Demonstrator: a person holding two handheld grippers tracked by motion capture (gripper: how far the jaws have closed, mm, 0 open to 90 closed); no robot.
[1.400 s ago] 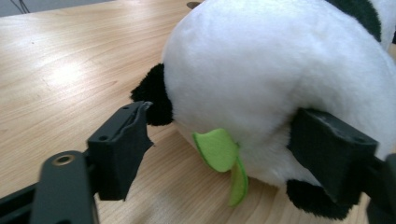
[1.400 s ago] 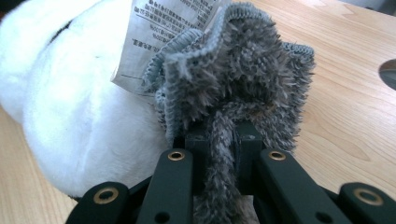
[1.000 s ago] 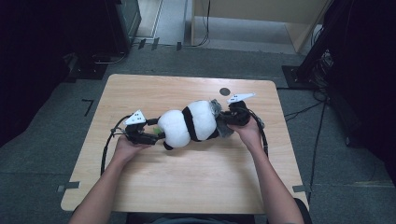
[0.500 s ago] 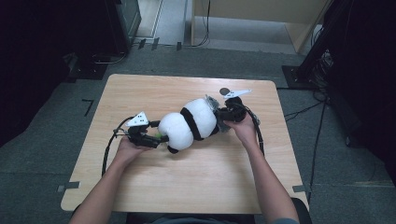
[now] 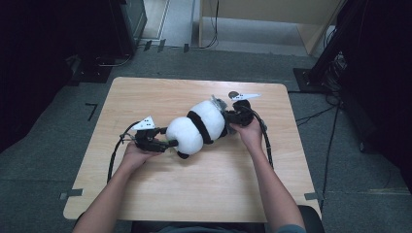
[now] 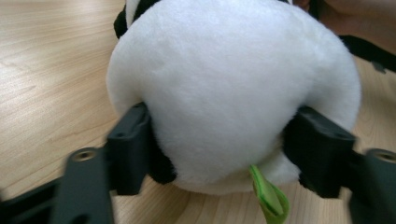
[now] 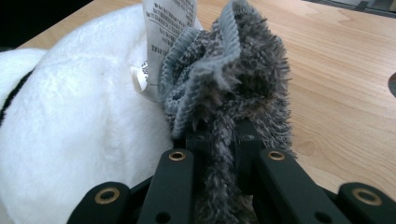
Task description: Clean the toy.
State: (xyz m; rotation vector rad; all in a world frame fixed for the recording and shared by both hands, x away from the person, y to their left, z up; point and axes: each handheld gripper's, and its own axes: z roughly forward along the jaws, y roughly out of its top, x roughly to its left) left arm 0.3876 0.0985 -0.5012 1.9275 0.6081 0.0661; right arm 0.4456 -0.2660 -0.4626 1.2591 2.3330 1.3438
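The left tongs (image 6: 224,154) have just been closing around the white rounded end of a plush panda (image 5: 197,128), the pads now pressed into the fur on either side with a green tag (image 6: 270,196) hanging below; the right tongs (image 7: 218,140) are clamped shut on a grey fuzzy cloth (image 7: 233,88) bunched against the toy's other end, beside its white care label (image 7: 168,28); in the high view the panda lies slantwise at the centre of the tabletop (image 5: 160,194), lower left to upper right, stretched between the two hands. To do this step well, the left grip probably wants to hold firm without slipping off the soft curve; the right should likely draw the cloth gently along the body's line, not jerk it, lest the toy twist free.
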